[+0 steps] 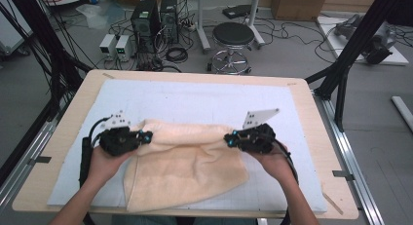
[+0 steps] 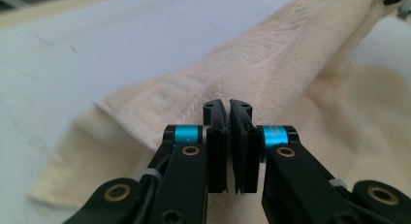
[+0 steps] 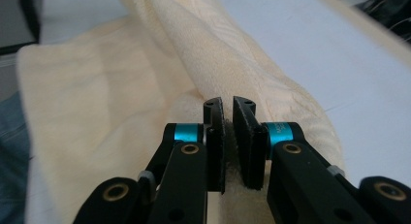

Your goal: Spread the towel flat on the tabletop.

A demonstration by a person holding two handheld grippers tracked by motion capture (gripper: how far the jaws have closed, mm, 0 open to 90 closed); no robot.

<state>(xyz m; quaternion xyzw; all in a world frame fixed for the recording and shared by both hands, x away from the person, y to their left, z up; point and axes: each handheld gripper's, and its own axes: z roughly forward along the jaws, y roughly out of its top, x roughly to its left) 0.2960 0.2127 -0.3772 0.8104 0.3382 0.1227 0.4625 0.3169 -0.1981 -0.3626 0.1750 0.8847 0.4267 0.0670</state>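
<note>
I held a gripper in each hand over the cream towel [image 1: 187, 161], which lay on the white mat [image 1: 195, 101] near the front edge of the wooden table [image 1: 68, 113]. My left gripper [image 1: 146, 136] was pinching the towel's far left corner; in the left gripper view its black jaws stood pressed close together with the woven border of the towel [image 2: 252, 64] caught between them. My right gripper [image 1: 229, 139] had the far right corner, and in the right gripper view a sliver of terry cloth [image 3: 228, 151] sat squeezed between the jaws. The far edge of the towel was lifted off the mat between the two grippers and sagged a little in the middle, while the rest draped toward me and rested flat, its near edge reaching close to the front of the mat.

Nothing lay on the mat beside the towel, so nothing stood between my grippers. Beyond the far edge of the table, on the floor, stood a round black stool [image 1: 234, 37], two dark computer towers [image 1: 153, 18] with tangled cables, and two small white power units [image 1: 116, 45]. Black frame struts [image 1: 358, 40] rose at the right.
</note>
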